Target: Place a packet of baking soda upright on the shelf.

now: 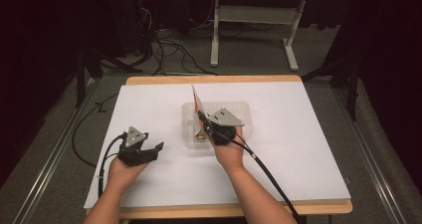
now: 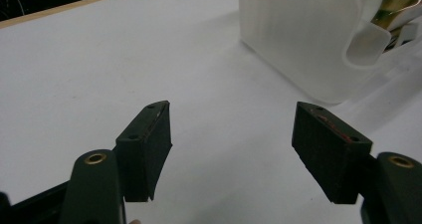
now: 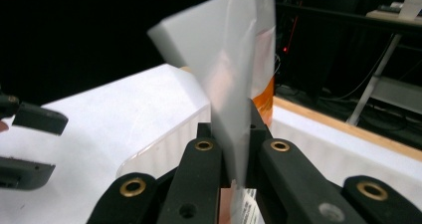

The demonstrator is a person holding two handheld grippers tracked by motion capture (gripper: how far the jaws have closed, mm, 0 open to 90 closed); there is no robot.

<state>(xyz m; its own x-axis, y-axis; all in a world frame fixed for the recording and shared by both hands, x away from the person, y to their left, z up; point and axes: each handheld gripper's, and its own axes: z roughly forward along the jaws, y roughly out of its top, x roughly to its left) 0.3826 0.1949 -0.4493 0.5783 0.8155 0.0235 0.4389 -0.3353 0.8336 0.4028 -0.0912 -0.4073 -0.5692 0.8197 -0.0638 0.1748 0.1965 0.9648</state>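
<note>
Right claw (image 1: pixel 201 118) first, from the high view: it's clamped on a thin packet (image 1: pixel 196 98) that stands up on edge, white with an orange patch, rising above the clear plastic tub (image 1: pixel 243 115) in the middle of the worktop (image 1: pixel 308 134). The left claw (image 1: pixel 157 147) sits low at the tub's left, well apart from it, jaws spread with nothing between them. Plenty of bare white surface on every side of the tub; the wooden rim shows at the far and near edges, and cables trail off the near edge.

Over to the left gripper view: the left claw (image 2: pixel 231 134) hangs wide open over bare worktop (image 2: pixel 99 69), and the tub (image 2: pixel 298 40) with its frosted, ribbed wall and rounded corner stands ahead to the right, clear of both pads. Something gold-coloured shows inside it, too cut off to tell what.

Right gripper view now: the right claw (image 3: pixel 238 134) is pinched tight on the packet (image 3: pixel 234 69), a pale, slightly translucent sheet rising straight up from between the pads, orange showing on its right side and some print low down. The tub's rim (image 3: pixel 164 144) lies just below and beyond the jaws, and the left claw (image 3: pixel 30 139) is at the far left.
</note>
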